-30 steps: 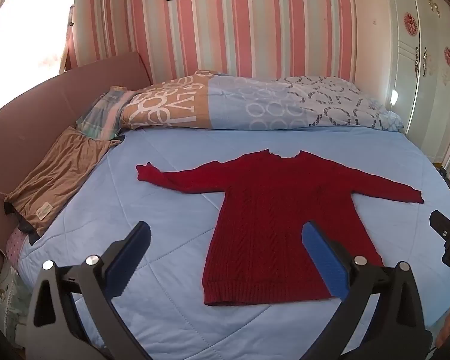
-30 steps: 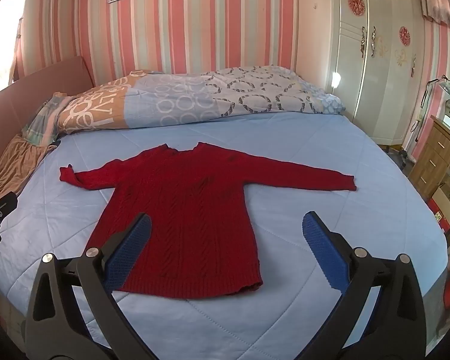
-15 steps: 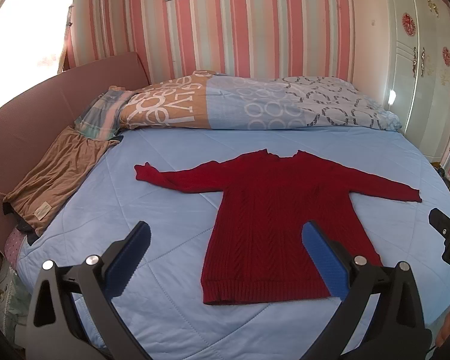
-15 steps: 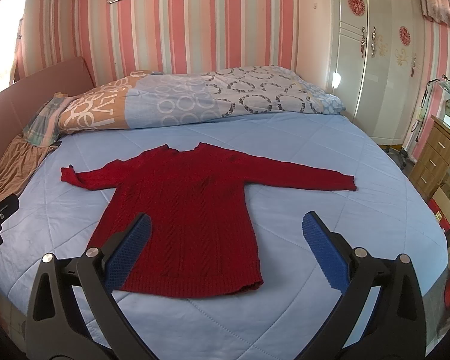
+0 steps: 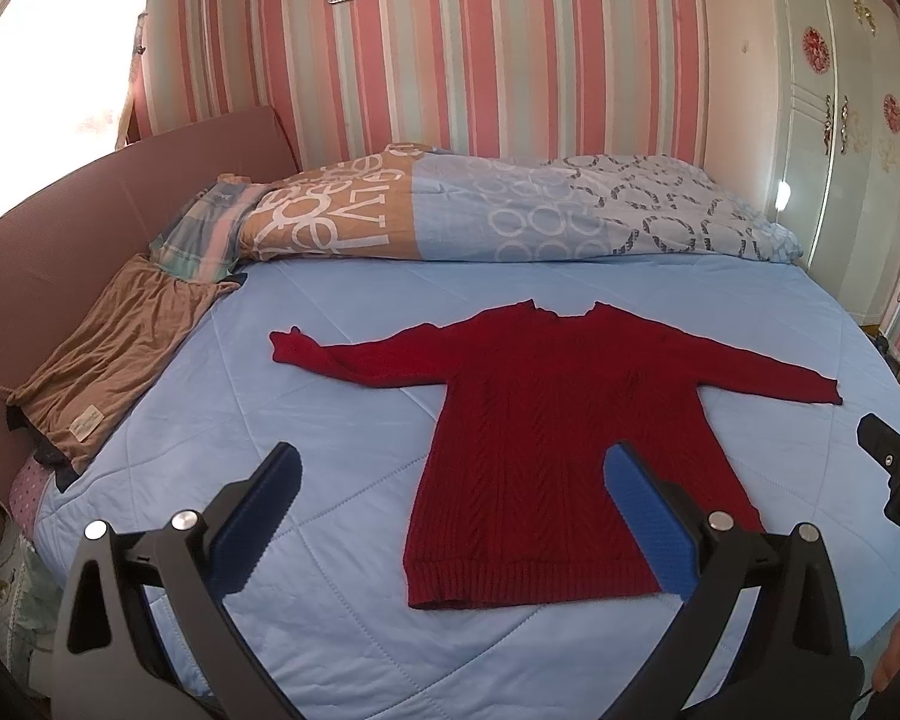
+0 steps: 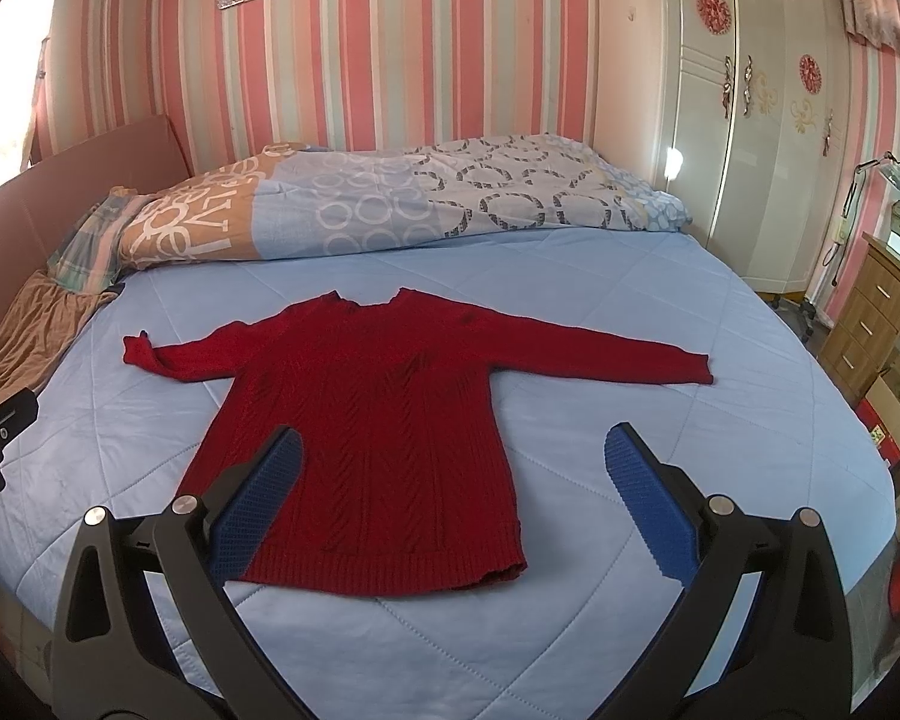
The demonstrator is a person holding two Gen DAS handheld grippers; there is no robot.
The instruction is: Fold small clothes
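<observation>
Very little has moved since a second ago: in the left wrist view the red sweater (image 5: 561,450) sits a touch lower and left in the frame than before, and in the right wrist view it has barely shifted.

Left wrist view: the sweater lies flat at the centre of the frame on the light blue bedspread (image 5: 342,618), sleeves stretched out to either side, hem towards the camera. The left gripper (image 5: 450,516) hangs above the near edge of the bed with its blue-padded fingers (image 5: 258,525) spread wide and nothing between them; its right-hand finger overlaps the sweater's lower right corner in the picture. A tan garment (image 5: 108,360) lies at the left edge against the headboard (image 5: 60,240), shown whole only here. The rolled patterned duvet (image 5: 510,216) crosses the upper middle. At the right edge a black part of the right gripper (image 5: 894,474) pokes in, cut off.

Right wrist view: the sweater lies left of centre. The right gripper (image 6: 450,504) has its fingers spread apart and empty. Only this view shows the white wardrobe (image 6: 750,138) in full and a wooden drawer unit (image 6: 870,324) at the right edge. The tan garment is mostly cut off at the left.
</observation>
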